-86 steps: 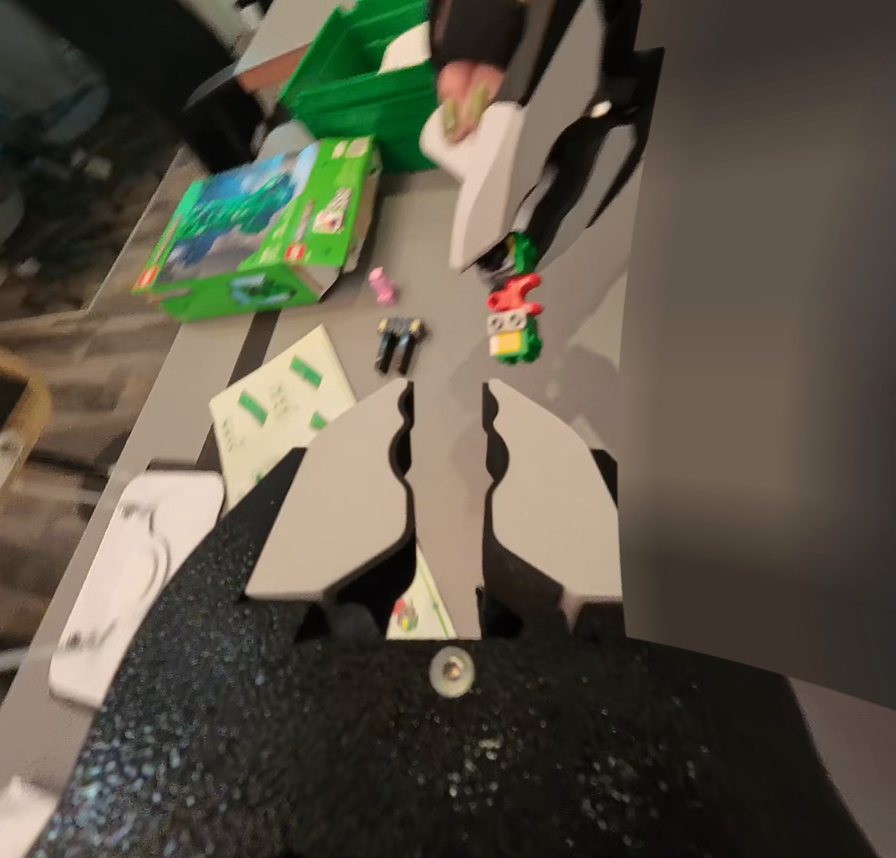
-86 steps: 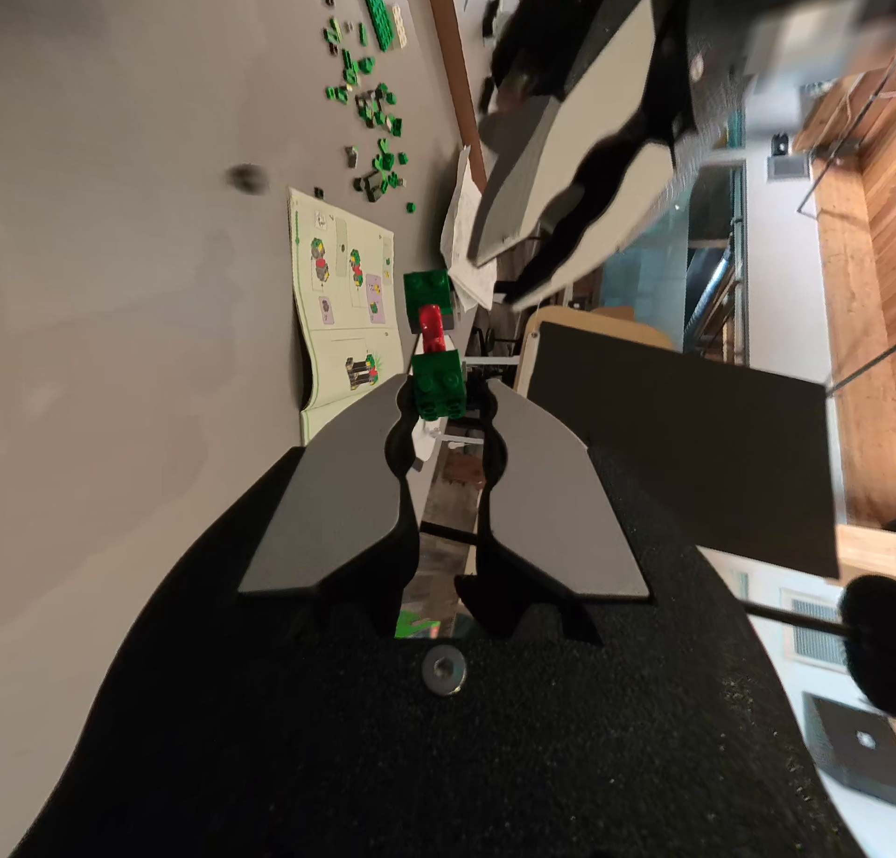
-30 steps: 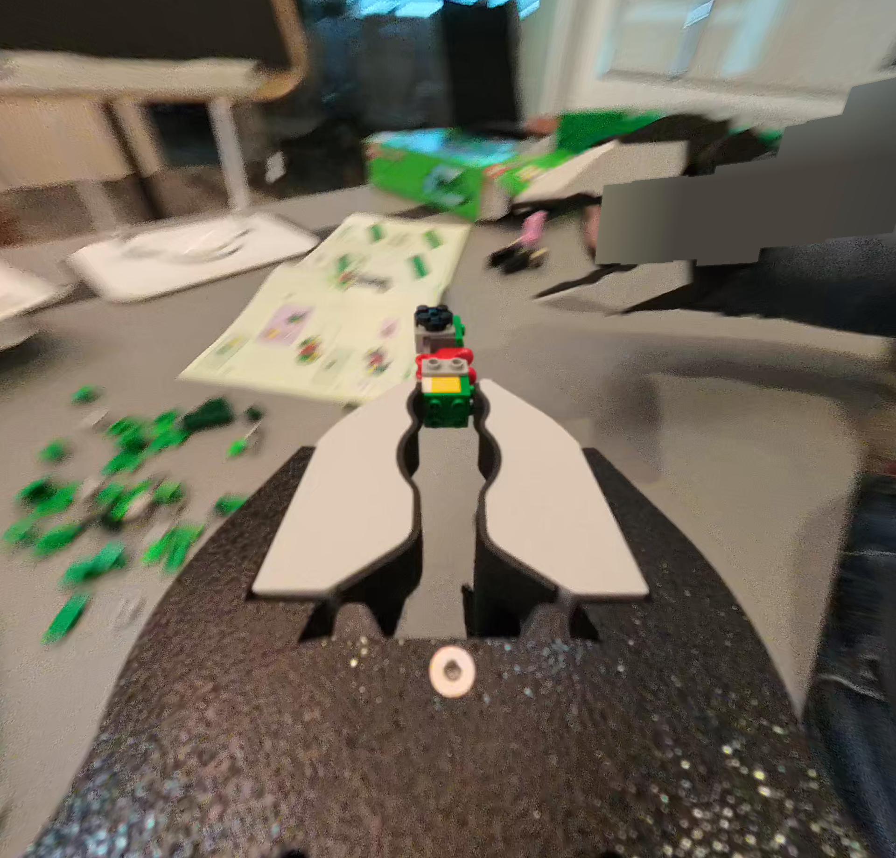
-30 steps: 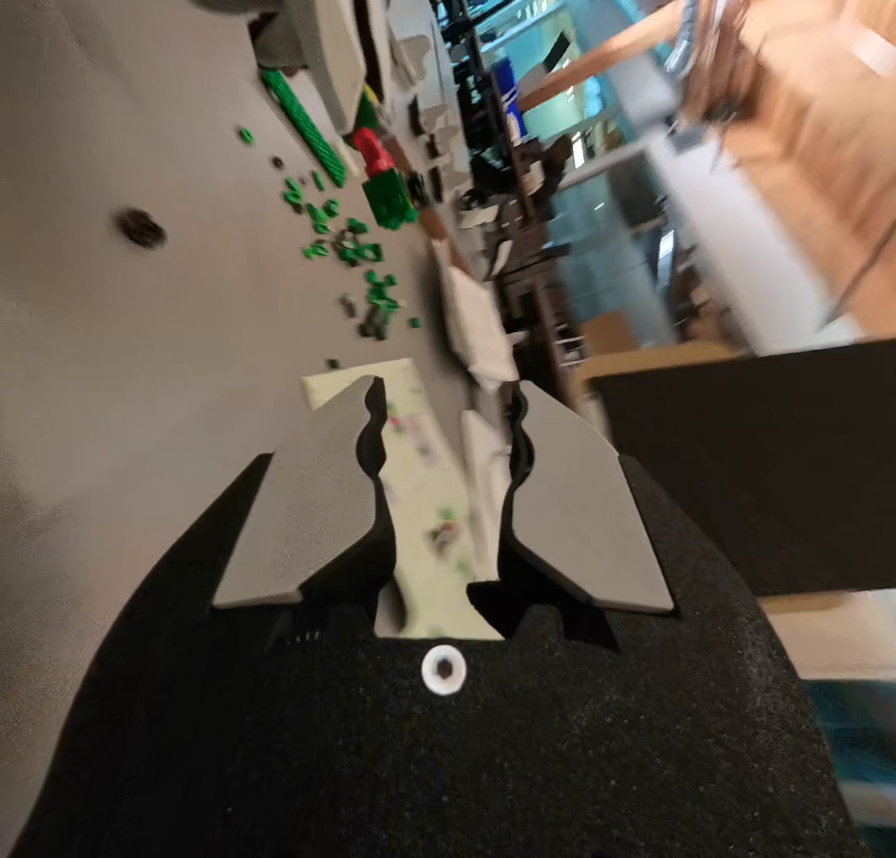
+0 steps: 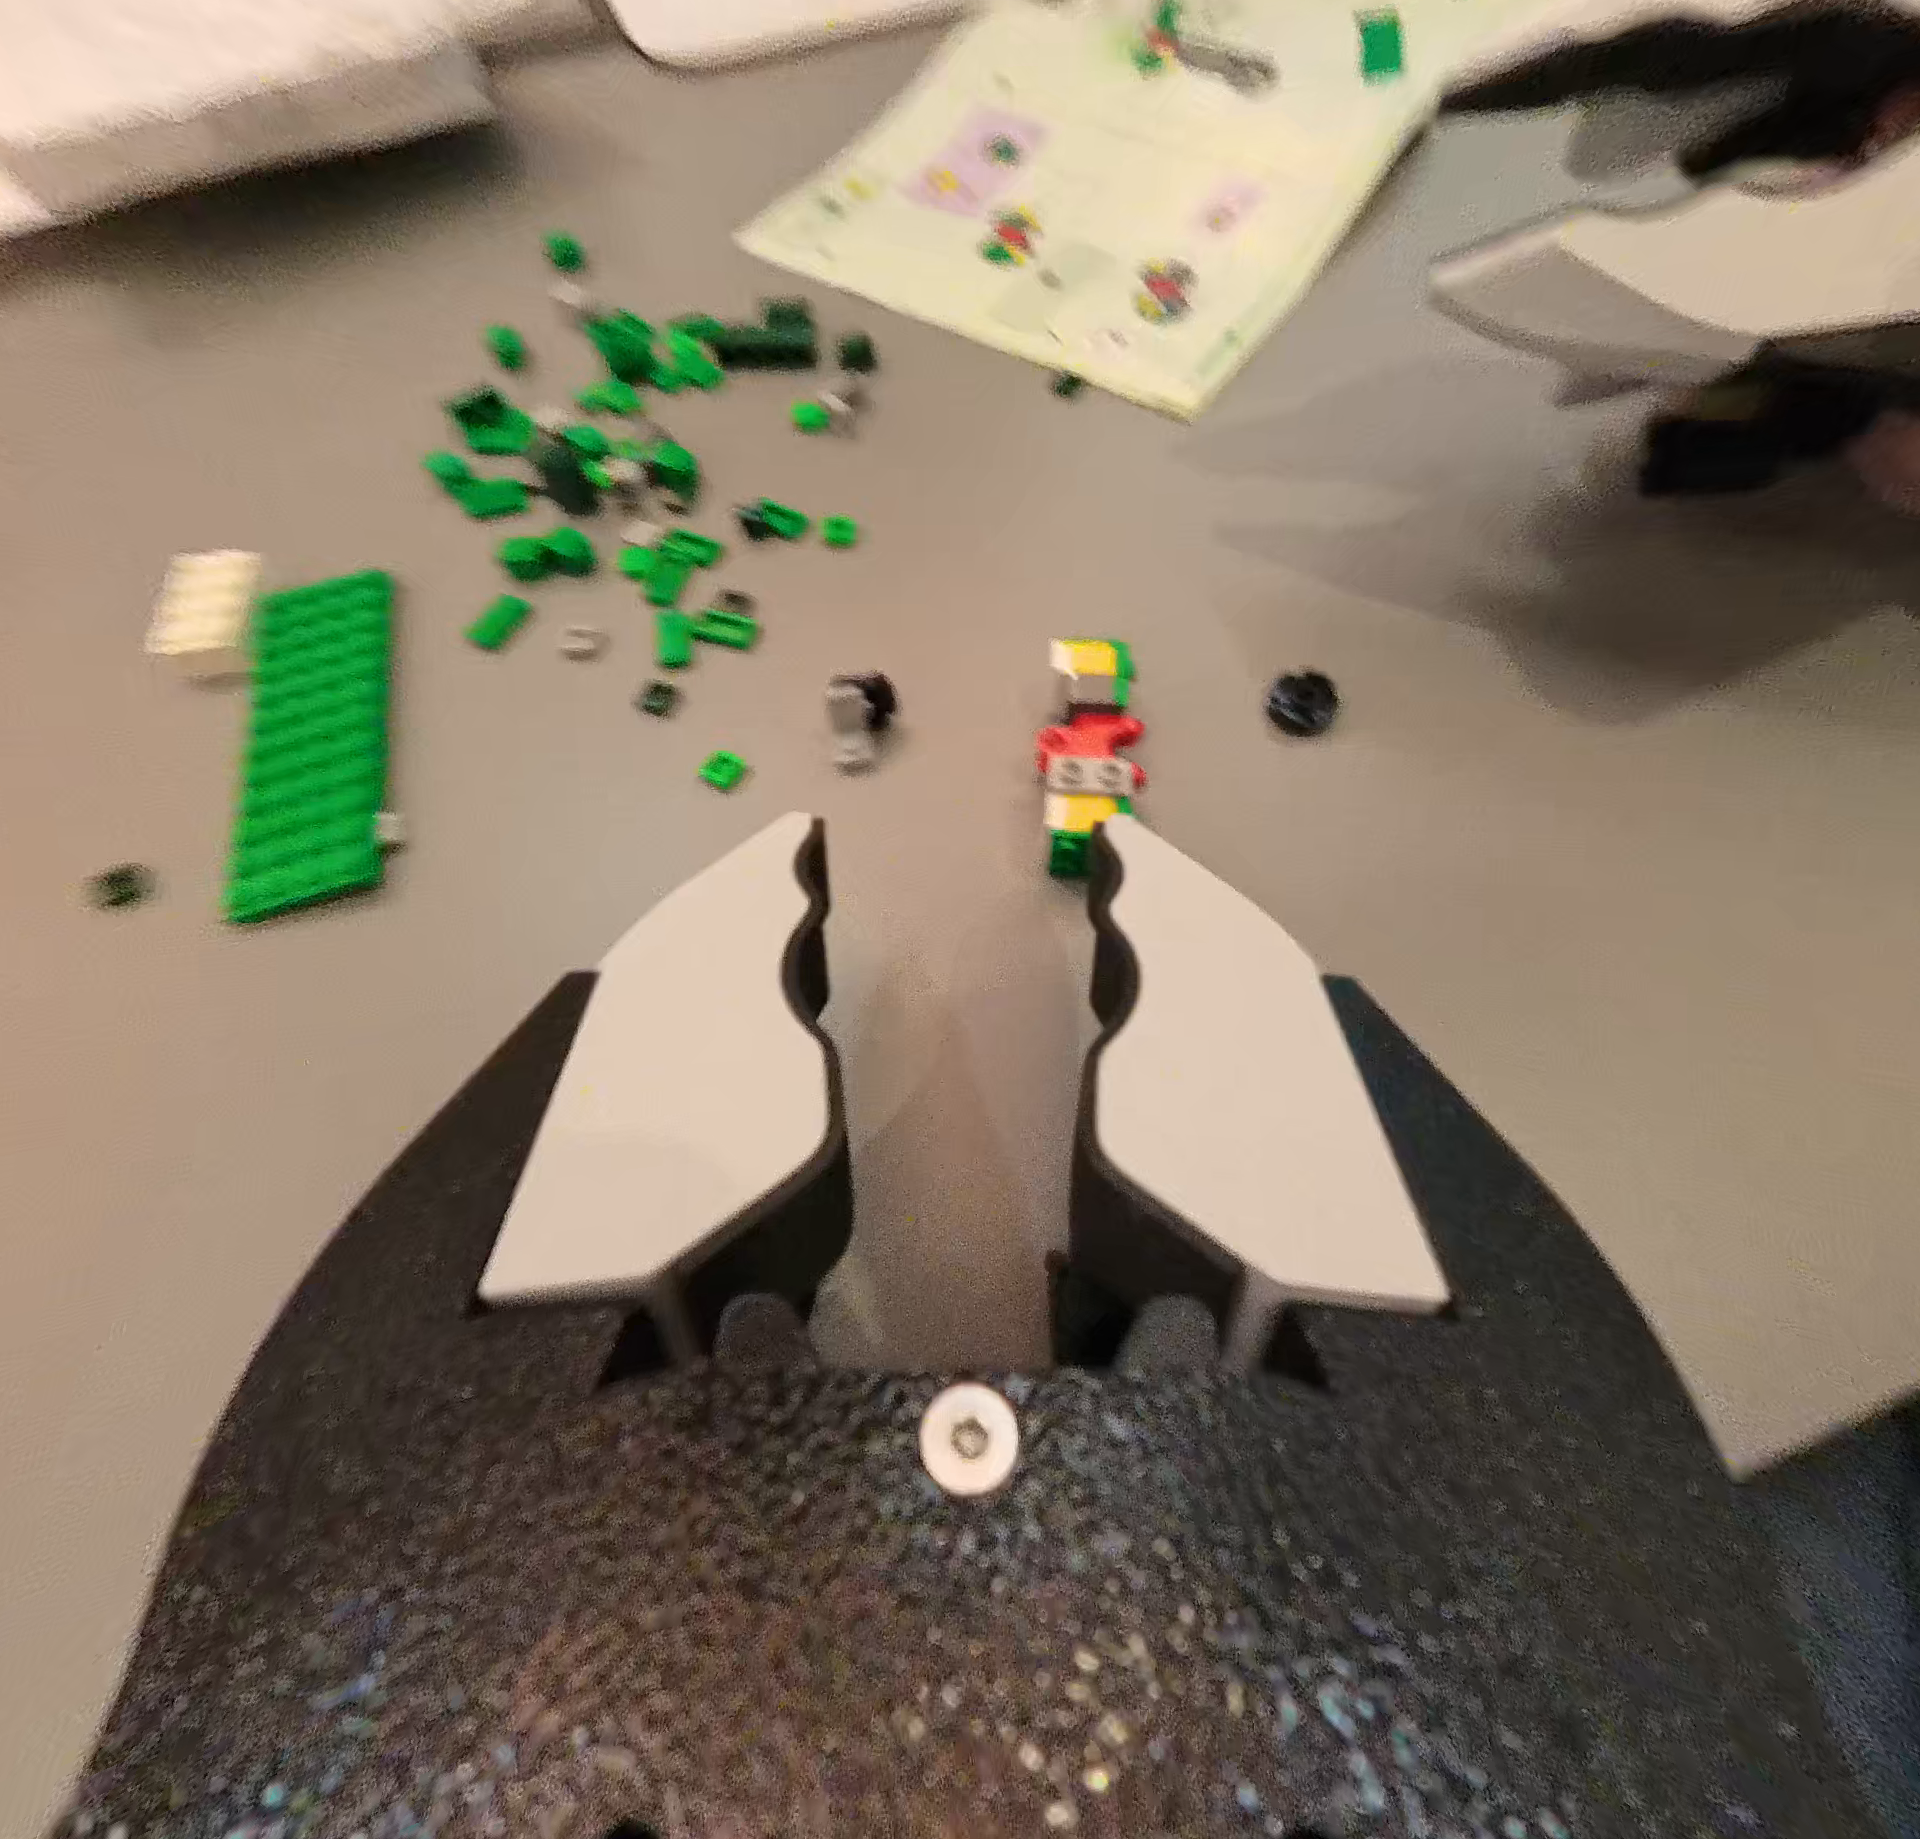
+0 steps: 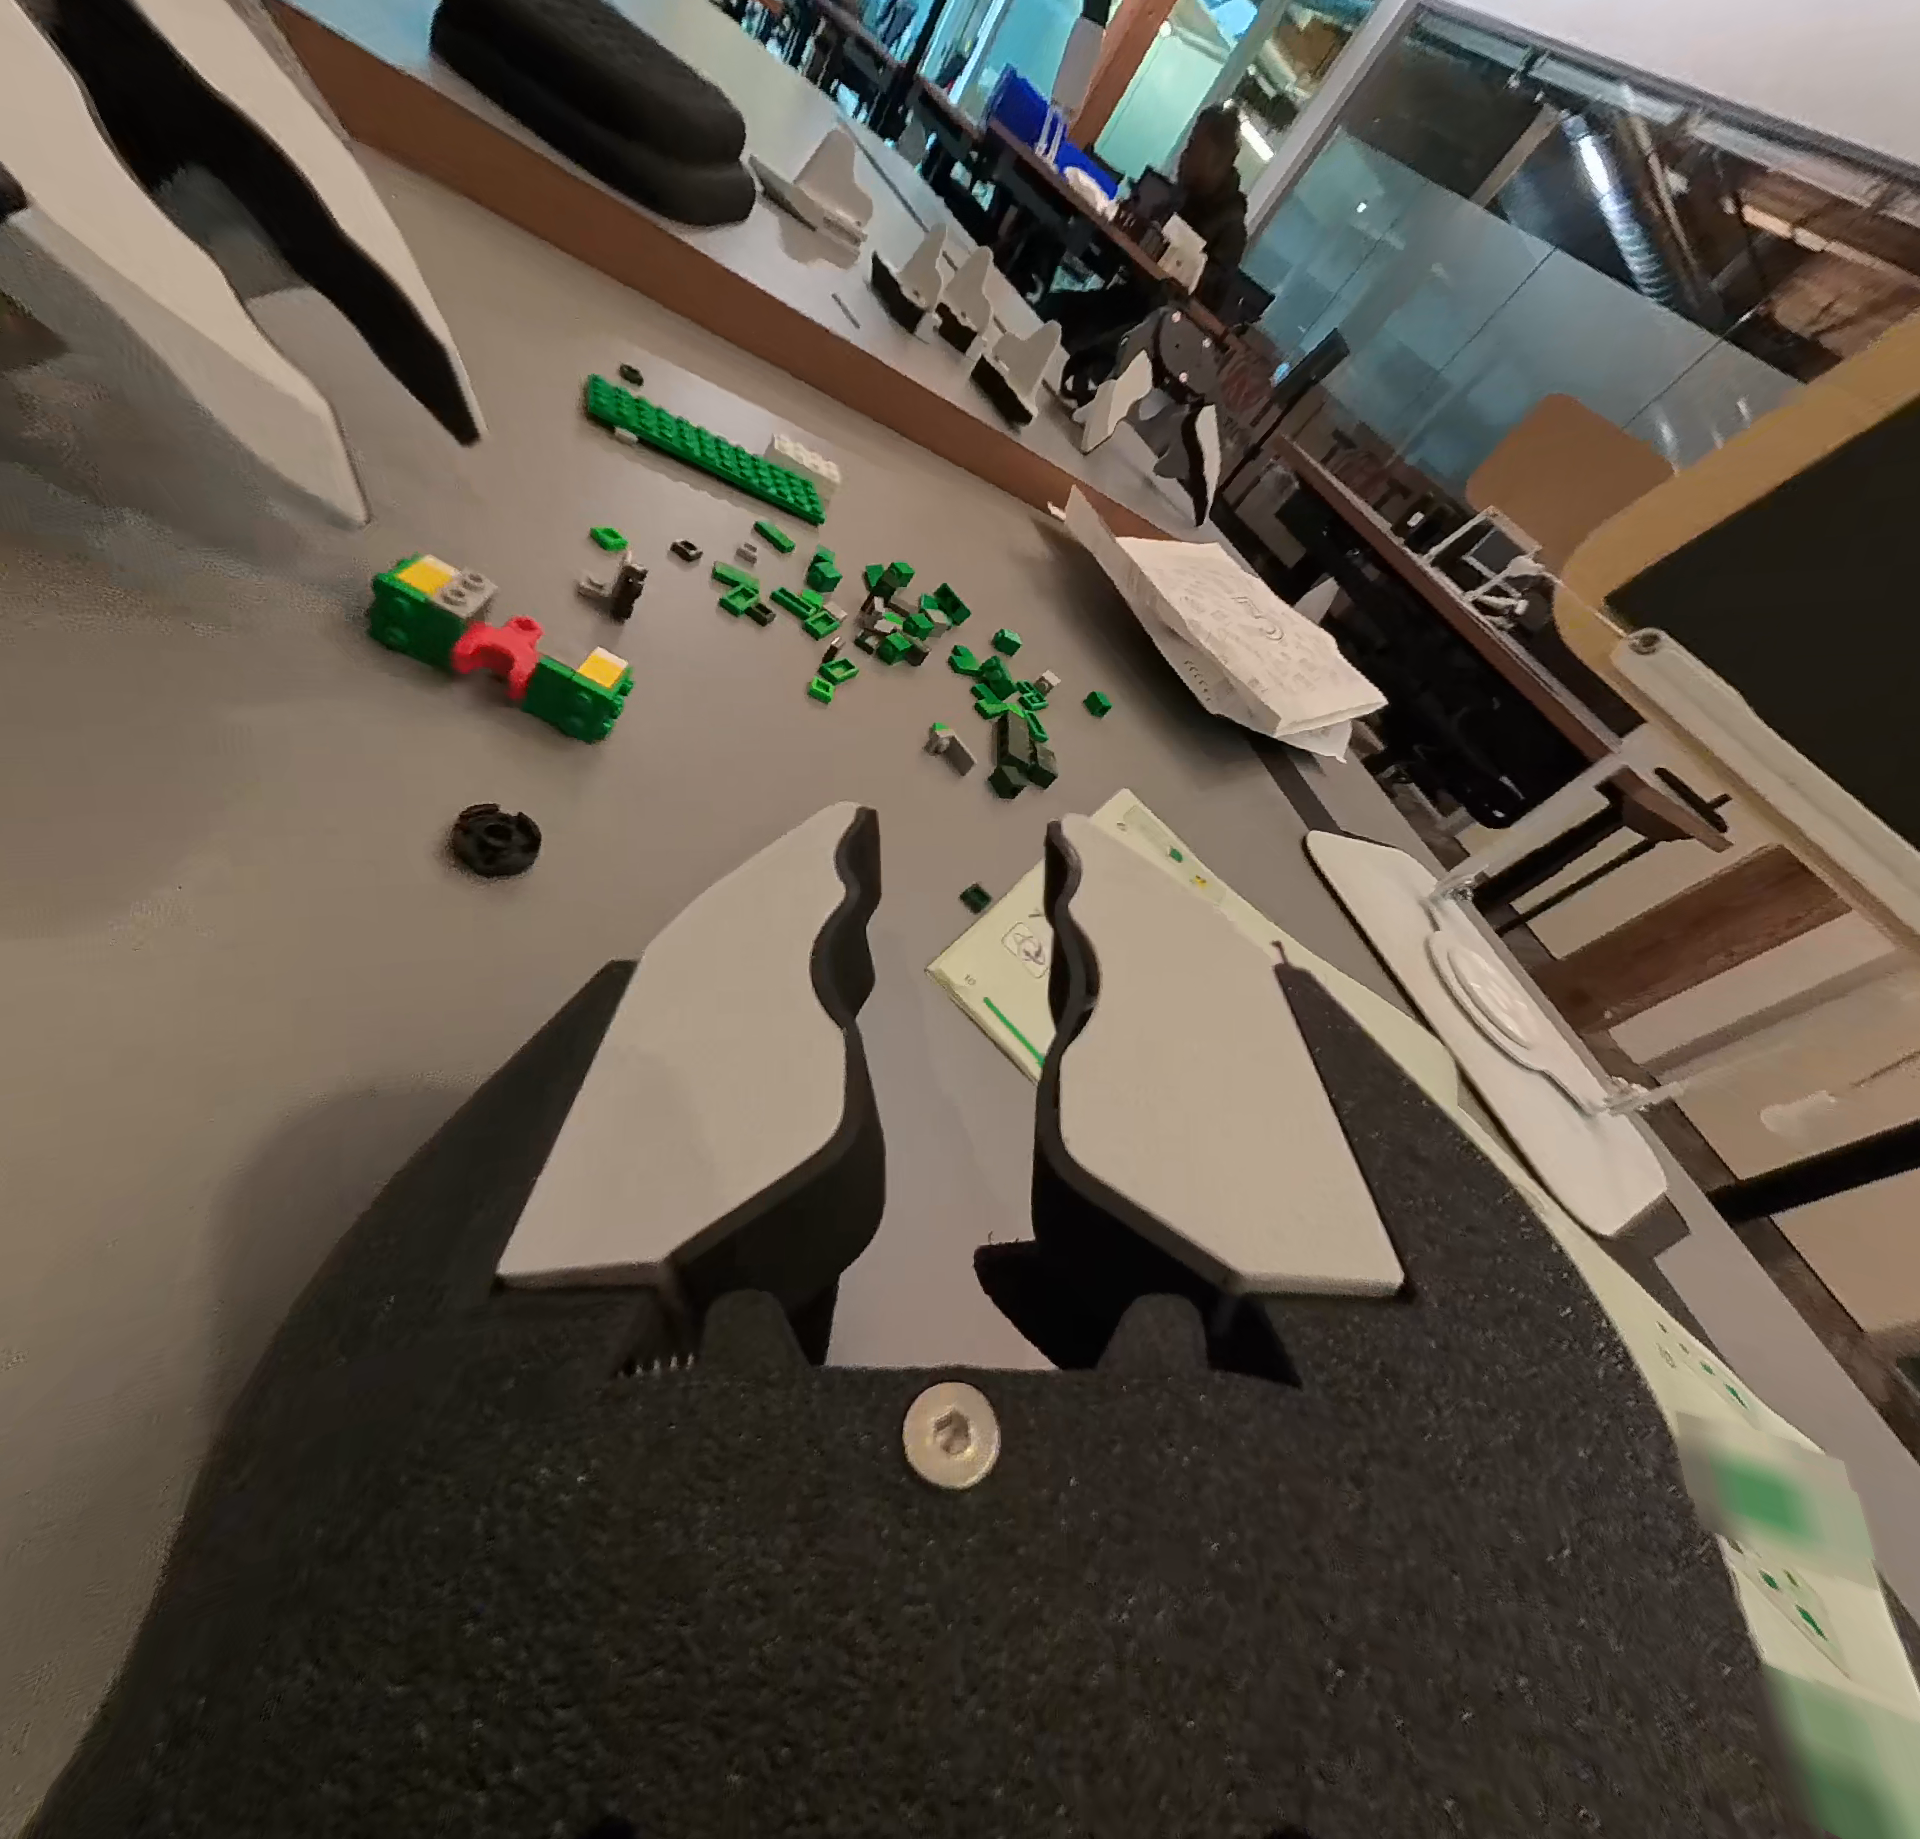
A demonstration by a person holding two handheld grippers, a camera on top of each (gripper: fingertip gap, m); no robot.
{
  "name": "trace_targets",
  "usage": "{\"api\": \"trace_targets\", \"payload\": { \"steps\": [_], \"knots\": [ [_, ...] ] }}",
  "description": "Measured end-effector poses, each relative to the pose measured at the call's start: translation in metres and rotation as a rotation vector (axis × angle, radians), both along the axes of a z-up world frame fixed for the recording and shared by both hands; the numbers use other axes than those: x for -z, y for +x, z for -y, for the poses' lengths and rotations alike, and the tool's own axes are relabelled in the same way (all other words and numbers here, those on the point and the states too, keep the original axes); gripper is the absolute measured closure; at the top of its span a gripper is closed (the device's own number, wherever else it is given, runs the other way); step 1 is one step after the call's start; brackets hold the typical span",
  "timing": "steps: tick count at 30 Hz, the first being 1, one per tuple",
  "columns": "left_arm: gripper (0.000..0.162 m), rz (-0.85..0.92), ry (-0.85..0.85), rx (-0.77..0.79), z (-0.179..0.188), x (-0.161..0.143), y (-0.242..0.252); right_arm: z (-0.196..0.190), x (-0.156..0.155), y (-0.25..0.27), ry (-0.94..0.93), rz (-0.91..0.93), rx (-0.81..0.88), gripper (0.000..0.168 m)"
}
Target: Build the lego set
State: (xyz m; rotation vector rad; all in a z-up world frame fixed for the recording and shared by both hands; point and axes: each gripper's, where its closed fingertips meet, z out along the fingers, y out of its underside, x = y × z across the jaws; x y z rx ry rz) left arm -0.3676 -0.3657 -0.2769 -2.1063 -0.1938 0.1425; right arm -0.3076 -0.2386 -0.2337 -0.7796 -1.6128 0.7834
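Lego assembly (image 5: 1086,750), a short row of green, yellow, grey and red bricks, lies on the grey table (image 5: 1455,906) at the centre of the left wrist view, just beyond the right fingertip of the left gripper (image 5: 956,844). That gripper's jaws stand apart with only bare table between them. A black round piece (image 5: 1301,700) sits to the right of the assembly, a small grey-and-black piece (image 5: 860,714) to its left. Loose green pieces (image 5: 613,470) scatter across the upper left, with a long green plate (image 5: 312,745) at the far left and the instruction booklet (image 5: 1101,158) at the top. In the right wrist view the right gripper (image 6: 961,833) is also empty, jaws apart, low in the frame; the assembly (image 6: 499,646) lies left of centre.
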Motion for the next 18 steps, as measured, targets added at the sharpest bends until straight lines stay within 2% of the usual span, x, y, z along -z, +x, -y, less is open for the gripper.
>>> {"api": "trace_targets", "payload": {
  "steps": [1, 5, 7, 9, 10, 14, 18],
  "knots": [
    [0.117, -0.036, 0.050, -0.051, 0.002, -0.008, -0.008, -0.002, -0.002, 0.001, -0.014, -0.015, 0.001, 0.138],
    [0.125, -0.236, 0.260, -0.222, 0.000, -0.045, -0.030, -0.007, -0.018, 0.013, -0.127, -0.088, -0.012, 0.140],
    [0.140, -0.352, 0.308, -0.267, -0.003, -0.054, -0.035, -0.013, -0.022, 0.017, -0.194, -0.104, -0.008, 0.148],
    [0.162, -0.474, 0.349, -0.270, -0.007, -0.065, -0.033, -0.019, -0.022, 0.018, -0.232, -0.105, 0.009, 0.162],
    [0.162, -0.506, 0.365, -0.270, -0.008, -0.069, -0.032, -0.019, -0.021, 0.017, -0.238, -0.099, 0.007, 0.168],
    [0.162, -0.428, 0.390, -0.261, -0.009, -0.067, -0.036, -0.016, -0.021, 0.015, -0.199, -0.115, -0.002, 0.168],
    [0.162, -0.420, 0.433, -0.255, -0.010, -0.071, -0.035, -0.058, -0.014, 0.012, -0.147, -0.108, 0.275, 0.168]
  ]
}}
